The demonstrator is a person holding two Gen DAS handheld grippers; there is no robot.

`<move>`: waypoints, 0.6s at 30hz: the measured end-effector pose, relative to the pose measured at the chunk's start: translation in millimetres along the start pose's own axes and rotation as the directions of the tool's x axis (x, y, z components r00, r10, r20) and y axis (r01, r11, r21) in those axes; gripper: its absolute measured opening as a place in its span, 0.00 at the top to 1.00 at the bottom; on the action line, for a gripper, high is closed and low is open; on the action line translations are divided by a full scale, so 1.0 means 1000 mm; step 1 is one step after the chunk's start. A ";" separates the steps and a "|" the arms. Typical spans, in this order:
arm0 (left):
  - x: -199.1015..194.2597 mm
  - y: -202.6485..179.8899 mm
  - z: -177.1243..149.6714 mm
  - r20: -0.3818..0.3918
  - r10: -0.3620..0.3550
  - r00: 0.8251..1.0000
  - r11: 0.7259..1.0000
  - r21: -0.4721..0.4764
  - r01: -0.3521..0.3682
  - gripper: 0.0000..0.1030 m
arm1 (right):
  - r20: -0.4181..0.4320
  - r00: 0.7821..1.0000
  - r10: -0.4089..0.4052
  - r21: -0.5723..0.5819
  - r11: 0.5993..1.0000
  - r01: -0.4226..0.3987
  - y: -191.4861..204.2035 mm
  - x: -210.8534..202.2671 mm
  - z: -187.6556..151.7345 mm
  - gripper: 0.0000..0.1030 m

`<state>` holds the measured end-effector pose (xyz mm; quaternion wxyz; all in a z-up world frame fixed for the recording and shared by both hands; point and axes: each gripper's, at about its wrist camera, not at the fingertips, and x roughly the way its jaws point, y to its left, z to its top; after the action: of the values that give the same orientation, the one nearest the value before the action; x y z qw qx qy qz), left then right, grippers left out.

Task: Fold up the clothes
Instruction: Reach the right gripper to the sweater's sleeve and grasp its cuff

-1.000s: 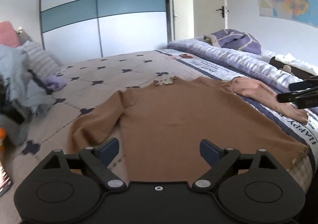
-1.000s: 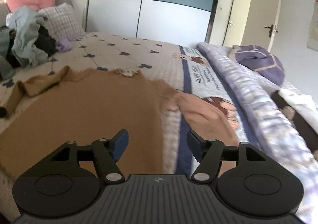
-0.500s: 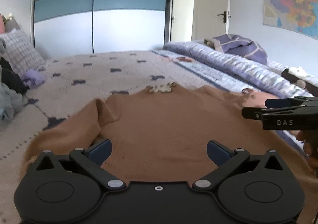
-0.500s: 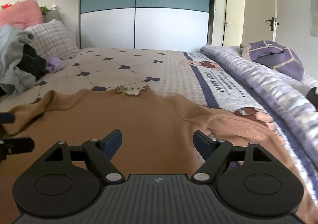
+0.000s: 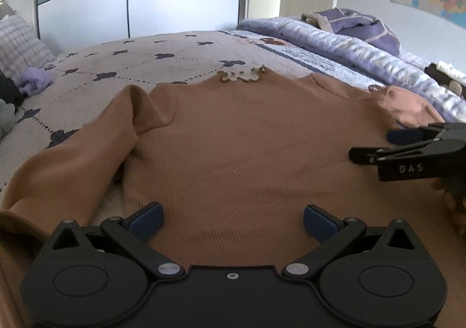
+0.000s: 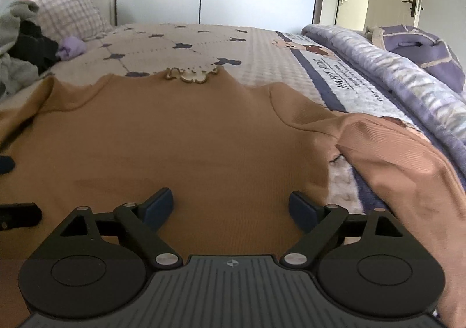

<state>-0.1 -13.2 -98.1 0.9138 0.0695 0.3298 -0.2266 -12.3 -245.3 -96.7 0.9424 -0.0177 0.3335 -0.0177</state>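
now both claws, left [image 5: 232,219] and right [image 6: 231,205], gape over the brown sweater [image 5: 247,153].

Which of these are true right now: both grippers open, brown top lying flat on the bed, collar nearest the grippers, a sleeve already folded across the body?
1. Both the left gripper and the right gripper are open: true; the right jaws have just been opening.
2. The brown top lies spread on the bed: true.
3. Its collar is nearest the grippers: false, it lies at the far edge.
4. A sleeve is folded across the body: false; the sleeve lies out to the side.
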 end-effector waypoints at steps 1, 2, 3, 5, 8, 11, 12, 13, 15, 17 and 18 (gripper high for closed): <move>-0.001 0.000 -0.001 0.000 0.000 1.000 1.000 0.005 0.000 0.01 | -0.002 1.000 -0.002 -0.002 1.000 0.002 -0.002 -0.001 -0.001 0.10; -0.003 -0.001 -0.003 -0.002 0.000 1.000 1.000 0.011 0.000 0.01 | -0.005 1.000 -0.003 -0.005 1.000 0.003 -0.004 -0.003 -0.003 0.10; -0.005 -0.001 -0.004 -0.003 0.000 1.000 1.000 0.016 0.000 0.01 | -0.007 1.000 -0.002 -0.008 1.000 0.002 -0.006 -0.005 -0.005 0.09; -0.010 -0.001 -0.007 -0.007 -0.001 1.000 1.000 0.027 0.001 0.01 | -0.007 1.000 0.008 -0.014 1.000 -0.008 -0.011 -0.010 -0.009 0.09; -0.016 -0.002 -0.012 -0.019 -0.003 1.000 0.999 0.038 0.004 0.01 | -0.009 1.000 0.030 -0.029 0.999 -0.030 -0.015 -0.019 -0.015 0.09; -0.024 -0.004 -0.017 -0.028 -0.011 1.000 0.999 0.047 0.013 0.01 | -0.011 0.999 0.050 -0.052 0.997 -0.051 -0.018 -0.032 -0.025 0.09; -0.028 -0.004 -0.021 -0.028 -0.013 1.000 0.999 0.053 0.015 0.01 | -0.012 0.998 0.057 -0.058 0.997 -0.058 -0.019 -0.036 -0.029 0.09; -0.032 -0.005 -0.024 -0.028 -0.014 1.000 0.998 0.059 0.015 0.01 | -0.013 0.998 0.063 -0.063 0.996 -0.064 -0.021 -0.040 -0.032 0.09; -0.041 -0.006 -0.031 -0.024 -0.013 1.000 0.997 0.070 0.015 0.01 | -0.014 0.997 0.073 -0.073 0.995 -0.074 -0.024 -0.050 -0.039 0.09; -0.051 -0.008 -0.040 -0.012 -0.013 1.000 0.996 0.083 0.014 0.01 | -0.017 0.997 0.081 -0.080 0.993 -0.082 -0.027 -0.058 -0.045 0.08; -0.056 -0.009 -0.045 -0.005 -0.012 1.000 0.996 0.091 0.012 0.01 | -0.020 0.997 0.078 -0.082 0.993 -0.080 -0.029 -0.062 -0.049 0.04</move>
<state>-67.7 12.1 -97.1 0.9076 0.1097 0.3213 -0.2468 -92.2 -272.9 -94.2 0.9380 -0.0433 0.3423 0.0333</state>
